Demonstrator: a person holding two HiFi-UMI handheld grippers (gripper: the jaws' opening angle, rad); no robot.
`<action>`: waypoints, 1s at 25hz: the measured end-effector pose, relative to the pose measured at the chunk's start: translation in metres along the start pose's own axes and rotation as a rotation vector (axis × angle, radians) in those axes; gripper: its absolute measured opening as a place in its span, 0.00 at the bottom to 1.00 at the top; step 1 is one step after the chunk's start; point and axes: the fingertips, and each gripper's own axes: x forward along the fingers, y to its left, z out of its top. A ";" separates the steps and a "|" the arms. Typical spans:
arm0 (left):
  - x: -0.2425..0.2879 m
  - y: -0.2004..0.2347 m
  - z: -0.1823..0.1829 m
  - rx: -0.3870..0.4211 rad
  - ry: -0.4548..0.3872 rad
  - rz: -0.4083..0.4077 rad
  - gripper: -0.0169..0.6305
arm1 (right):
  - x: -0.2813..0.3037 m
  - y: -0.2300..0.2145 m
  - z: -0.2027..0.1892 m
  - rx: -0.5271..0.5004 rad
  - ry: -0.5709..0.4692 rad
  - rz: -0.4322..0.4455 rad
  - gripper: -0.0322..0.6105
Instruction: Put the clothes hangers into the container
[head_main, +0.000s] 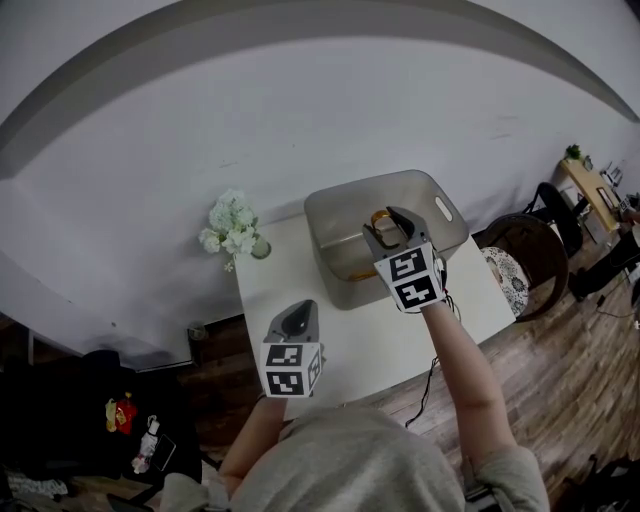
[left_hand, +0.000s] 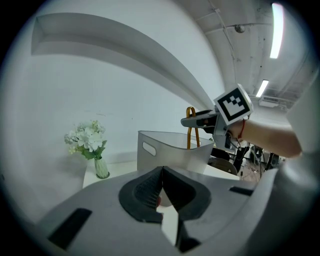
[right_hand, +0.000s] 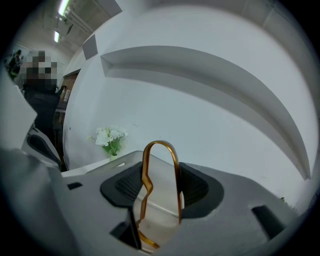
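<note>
A gold metal clothes hanger (head_main: 383, 217) hangs over the open grey container (head_main: 425, 183) at the back of the white table (head_main: 290, 270). My right gripper (head_main: 388, 226) is shut on it. In the right gripper view the hanger's hook loop (right_hand: 160, 148) stands up between the two pads, which touch its sides. The left gripper view shows the same hanger (left_hand: 190, 128) dropping into the container (left_hand: 170, 150) below the right gripper (left_hand: 199, 119). My left gripper (head_main: 297, 317) hovers over the table's front part, shut (left_hand: 161, 174) on nothing. A gold tint shows low inside the container.
A vase of white flowers (head_main: 232, 226) stands at the table's back left corner, against the white wall. A round dark chair (head_main: 527, 252) sits to the right of the table on the wooden floor. Clutter lies on the floor at the left.
</note>
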 end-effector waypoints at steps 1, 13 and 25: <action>0.001 0.001 0.000 0.001 0.001 0.000 0.04 | 0.002 0.003 -0.001 -0.006 0.004 0.003 0.39; 0.000 0.006 -0.001 0.008 0.012 0.015 0.04 | 0.018 0.023 -0.007 0.102 0.010 0.083 0.42; -0.008 0.016 -0.003 -0.013 0.005 0.052 0.04 | 0.024 0.042 -0.016 0.209 0.043 0.160 0.51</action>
